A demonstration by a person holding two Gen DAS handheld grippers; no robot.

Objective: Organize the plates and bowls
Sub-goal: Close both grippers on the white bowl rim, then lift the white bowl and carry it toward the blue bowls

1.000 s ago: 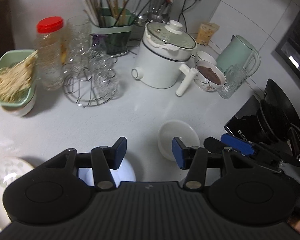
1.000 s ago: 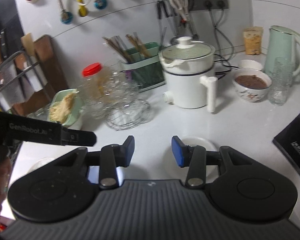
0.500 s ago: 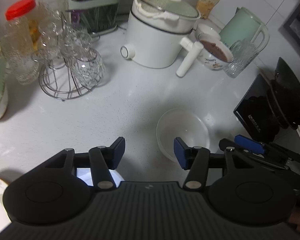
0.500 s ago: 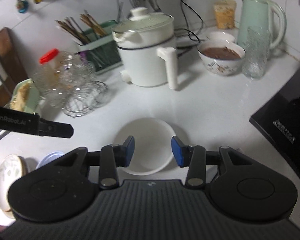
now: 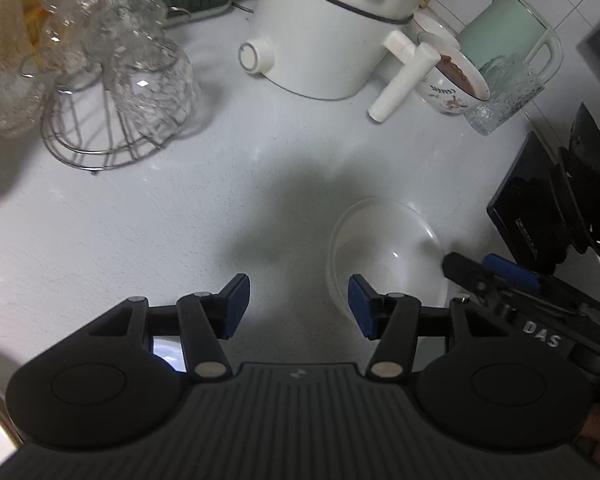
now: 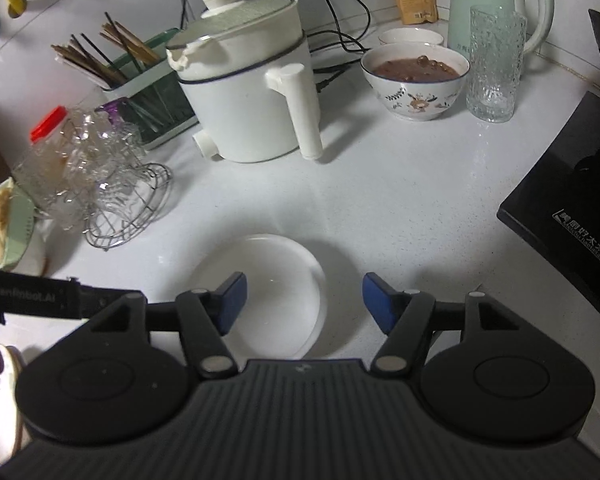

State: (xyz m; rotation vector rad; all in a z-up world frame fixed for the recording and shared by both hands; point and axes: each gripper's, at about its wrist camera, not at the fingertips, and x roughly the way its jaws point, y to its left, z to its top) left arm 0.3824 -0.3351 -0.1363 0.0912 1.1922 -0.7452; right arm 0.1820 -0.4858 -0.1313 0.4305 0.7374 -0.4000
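Straddling glossy round white bowl — right gripper, spread.

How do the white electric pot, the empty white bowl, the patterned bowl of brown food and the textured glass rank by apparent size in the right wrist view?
1. white electric pot
2. empty white bowl, though it sits nearest the camera
3. patterned bowl and textured glass: too alike to rank

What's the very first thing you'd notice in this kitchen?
The empty white bowl on the counter, right under the open right gripper. Behind it stands a big white cooking pot, with a flowered bowl of brown food to its right.
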